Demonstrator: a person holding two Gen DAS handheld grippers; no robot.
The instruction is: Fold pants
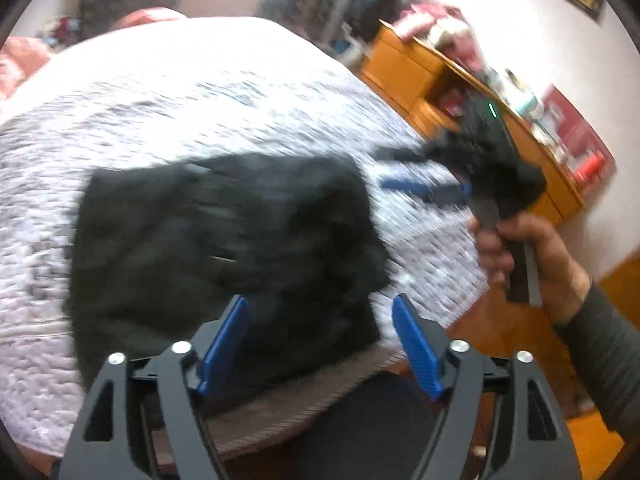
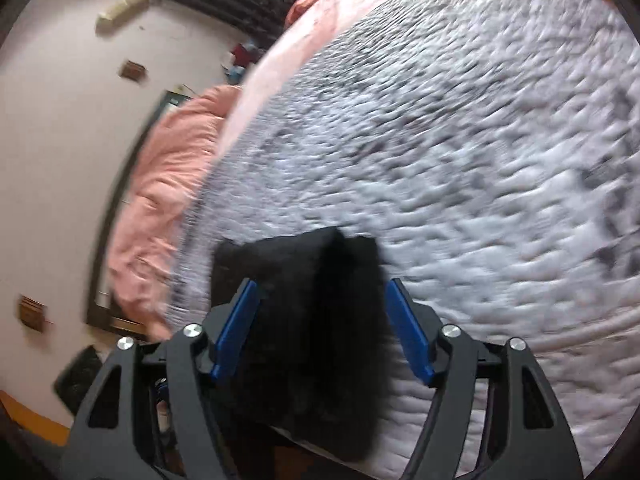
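Note:
Black pants (image 1: pixel 224 248) lie as a folded bundle on the grey-white quilted bed cover (image 1: pixel 200 92), close to its near edge. My left gripper (image 1: pixel 320 299) hovers over the bundle's near right part, its blue pads wide apart and not pressing on the cloth. To the right, a hand (image 1: pixel 528 252) holds my right gripper (image 1: pixel 404 172) above the bed, beside the pants. In the right wrist view the pants (image 2: pixel 312 344) sit between the spread jaws of the right gripper (image 2: pixel 322 284), with a gap at the right pad. Both views are motion-blurred.
A wooden dresser (image 1: pixel 432 76) crowded with small items stands right of the bed, with a red box (image 1: pixel 576 140) at its end. Pink bedding (image 2: pixel 160 184) is heaped at the bed's far side by a wall. The orange floor (image 1: pixel 592 440) shows below the bed edge.

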